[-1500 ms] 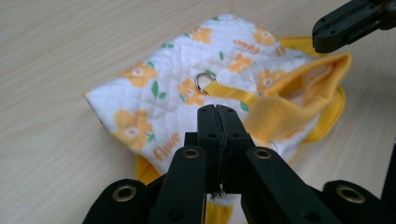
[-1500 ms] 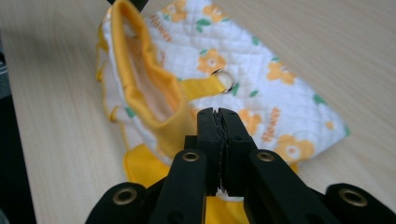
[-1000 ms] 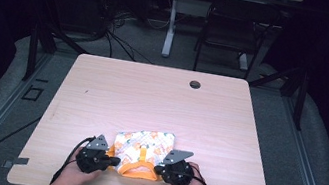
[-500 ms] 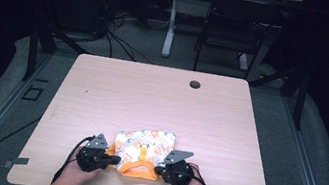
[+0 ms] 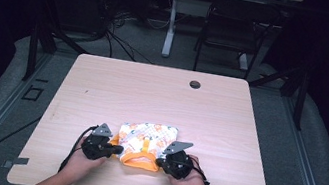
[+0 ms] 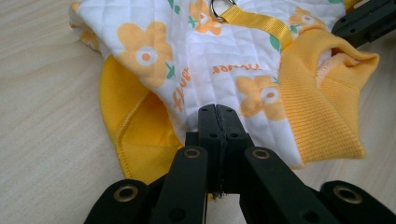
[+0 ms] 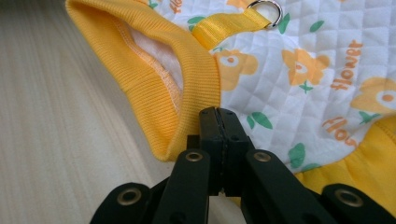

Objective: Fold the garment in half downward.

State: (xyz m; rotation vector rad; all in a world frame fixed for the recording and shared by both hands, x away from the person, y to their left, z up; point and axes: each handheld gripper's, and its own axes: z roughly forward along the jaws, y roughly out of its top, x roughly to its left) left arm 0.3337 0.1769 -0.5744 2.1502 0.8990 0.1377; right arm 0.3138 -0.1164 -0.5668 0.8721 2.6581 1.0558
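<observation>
A small quilted garment [image 5: 147, 138], white with orange flowers and yellow ribbed trim, lies near the table's front edge. It carries a yellow strap with a metal ring [image 7: 267, 10]. My left gripper [image 5: 115, 149] is shut on the garment's left edge, and in the left gripper view its jaws [image 6: 218, 116] pinch white fabric beside a yellow cuff [image 6: 133, 126]. My right gripper [image 5: 159, 161] is shut on the right side, its jaws [image 7: 218, 119] closed on fabric just by the ribbed yellow collar [image 7: 159, 79]. The right gripper's jaw tips [image 6: 366, 21] reach into the left gripper view at top right.
The wooden table [image 5: 162, 92] has a round cable hole [image 5: 195, 84] near its far edge. A chair [image 5: 229, 27] and a desk leg [image 5: 170, 27] stand on the floor beyond. Cables trail from both grippers off the table's front.
My left gripper has edged slightly away from the front edge, still pinching the garment. The right gripper and the garment's shape look the same.
</observation>
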